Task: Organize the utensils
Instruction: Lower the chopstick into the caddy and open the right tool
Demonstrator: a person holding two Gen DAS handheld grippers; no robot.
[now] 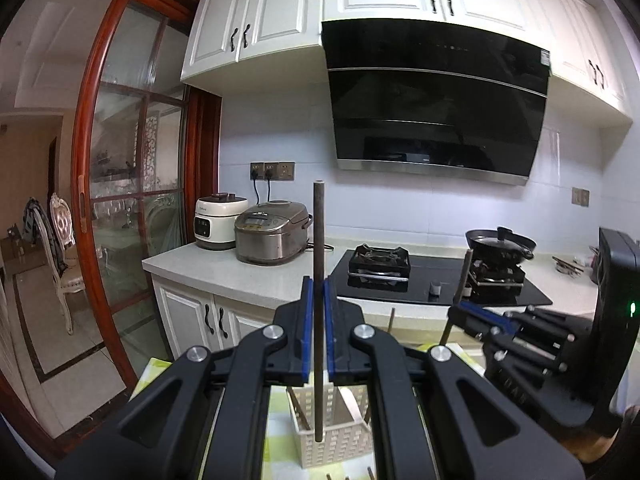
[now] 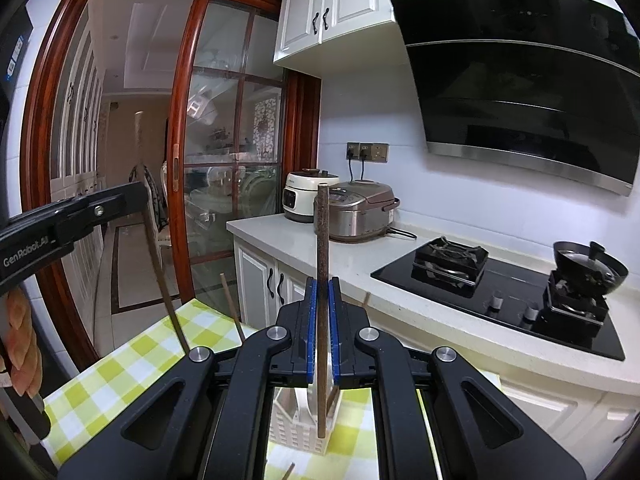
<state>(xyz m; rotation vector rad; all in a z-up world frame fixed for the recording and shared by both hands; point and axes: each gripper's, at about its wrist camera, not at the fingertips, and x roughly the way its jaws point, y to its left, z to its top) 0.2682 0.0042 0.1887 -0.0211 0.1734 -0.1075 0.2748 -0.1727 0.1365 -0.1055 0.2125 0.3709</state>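
Clamping one chopstick each, left claw, right claw, white basket holding chopsticks below

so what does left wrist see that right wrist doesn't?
Only left wrist: the right tongs from the side, shut on a chopstick, and utensils on the counter far right.

Only right wrist: the left tongs from the side with their chopstick, fingers of the holding hand, two stove knobs.

Both: own tongs shut on an upright chopstick, white basket on the green checked cloth, two cookers, range hood, wok.
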